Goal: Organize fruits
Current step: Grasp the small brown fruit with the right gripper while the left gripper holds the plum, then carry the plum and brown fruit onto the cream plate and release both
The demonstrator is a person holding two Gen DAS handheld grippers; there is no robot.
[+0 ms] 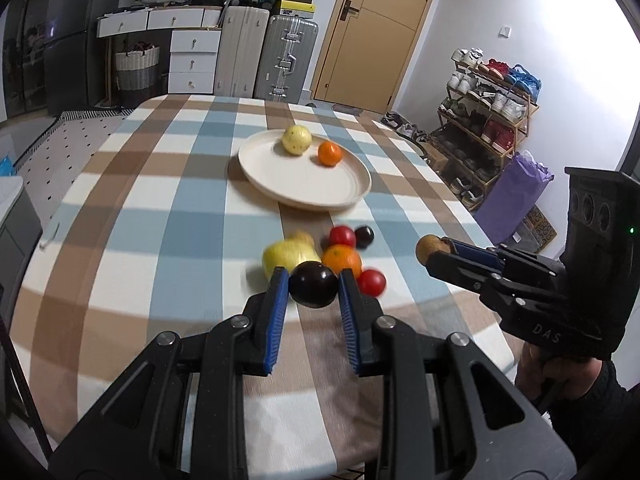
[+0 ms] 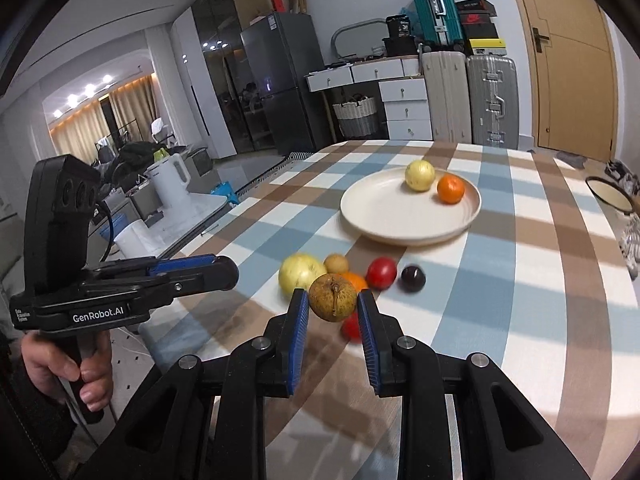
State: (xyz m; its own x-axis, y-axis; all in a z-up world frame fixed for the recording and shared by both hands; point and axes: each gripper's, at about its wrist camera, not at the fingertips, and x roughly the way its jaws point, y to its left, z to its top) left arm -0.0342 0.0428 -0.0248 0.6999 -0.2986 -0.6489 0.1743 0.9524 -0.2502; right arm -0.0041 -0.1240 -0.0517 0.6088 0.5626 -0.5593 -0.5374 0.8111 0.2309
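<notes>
Nearest the left wrist camera, the left gripper pinches a dark plum between its blue pads, the fruit sitting at the very tips and apparently raised a little above the checked cloth of the counter. The right gripper likewise pinches a brown russet fruit at its tips, stem end toward the lens. Both fruits seem to be held this way, far out on the fingers, so they can be set down on the plate without the fingers bumping what already lies there: a pale yellow fruit and a small orange at the plate's far side. The plate stands well ahead of both grippers, near the middle of the counter, with its near half bare. Just beyond and under the gripper tips lies the loose pile not yet sorted: a yellow fruit, a small tan fruit, an orange, two red tomatoes and a small dark fruit. Judging by this, most of the sorting remains.
</notes>
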